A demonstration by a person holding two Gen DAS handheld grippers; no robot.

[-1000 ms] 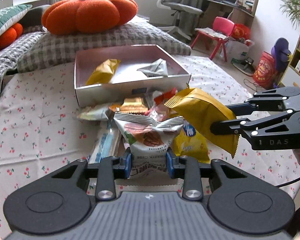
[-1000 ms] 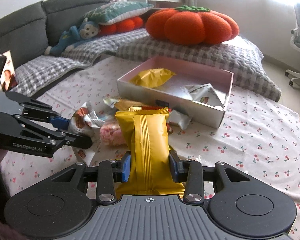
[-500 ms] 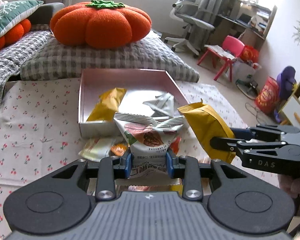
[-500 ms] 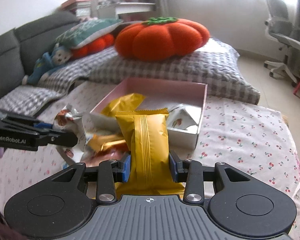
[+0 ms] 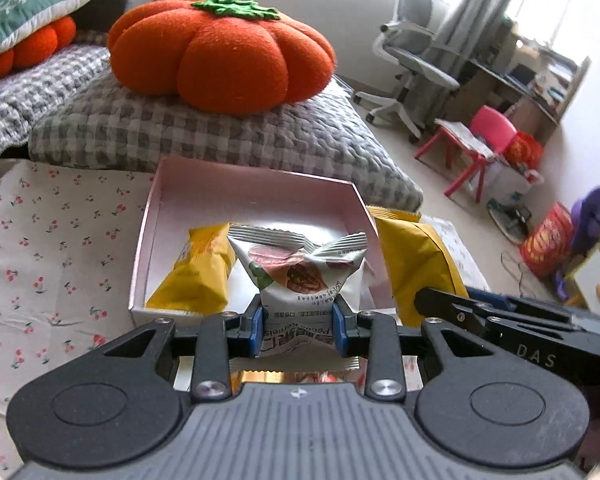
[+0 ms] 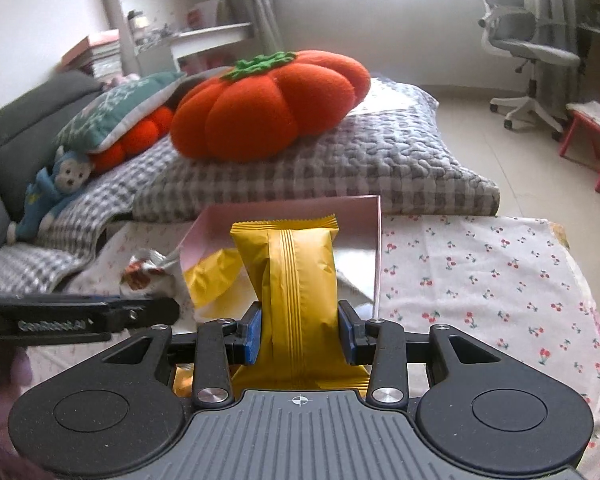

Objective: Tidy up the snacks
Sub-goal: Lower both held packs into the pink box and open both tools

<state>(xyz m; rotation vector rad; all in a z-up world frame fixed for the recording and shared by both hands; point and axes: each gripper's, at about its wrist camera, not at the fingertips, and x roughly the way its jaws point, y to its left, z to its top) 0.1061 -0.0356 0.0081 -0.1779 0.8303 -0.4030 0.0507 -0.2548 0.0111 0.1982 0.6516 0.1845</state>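
Inspection found the task part-way through. The pink box [image 5: 260, 184] on the cherry-print cloth [image 5: 60, 240] already held one yellow packet [image 5: 198, 272] lying against its left side; any further contents were hidden behind the carried goods (a pale wrapper may have lain there, but this could not be confirmed). Two snacks were in transit. The left gripper [image 5: 298, 330] was clamped on a white nut-snack pouch [image 5: 304, 276], its blue pads pressed into the pouch's lower part, and the pouch was held over the near edge of the box. The right gripper [image 6: 300, 332] was clenched on a long yellow wrapper [image 6: 296, 280], held upright in front of the box's open side. Neither item had been released. How many loose snacks remained on the cloth could not be judged, since the grippers' bodies covered that area.

Against the frames of a second earlier, both grippers had advanced toward the box and risen slightly. The heap of loose snacks in front of the box, then plainly in view, had passed beneath the cameras and out of sight. The box filled more of each view, and the orange pumpkin cushion [image 6: 268, 108] behind it loomed larger. Both grips were unchanged.
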